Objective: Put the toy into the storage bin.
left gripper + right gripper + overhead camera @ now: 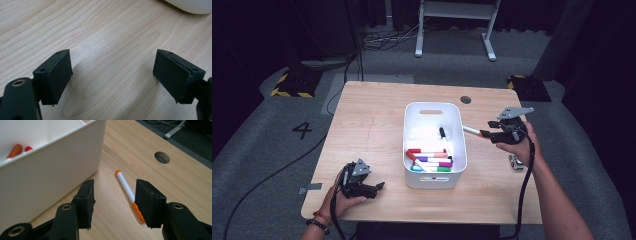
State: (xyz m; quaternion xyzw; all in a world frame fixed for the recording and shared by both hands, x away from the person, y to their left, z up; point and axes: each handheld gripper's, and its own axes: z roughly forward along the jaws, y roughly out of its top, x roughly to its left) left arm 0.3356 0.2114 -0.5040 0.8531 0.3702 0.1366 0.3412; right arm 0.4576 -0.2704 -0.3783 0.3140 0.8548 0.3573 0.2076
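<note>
The orange marker's (127,190) capped end is hidden behind one jaw; the small object (515,162) near the worktop's right edge is too small to identify.

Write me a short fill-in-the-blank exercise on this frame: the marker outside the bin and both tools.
1. The marker lying on the table beside the white bin has an ____ cap.
2. The right tool has its jaws ____, the marker between them but not pressed.
3. The left tool hangs over bare ____, jaws apart.

Missing words: orange; open; wood
</note>
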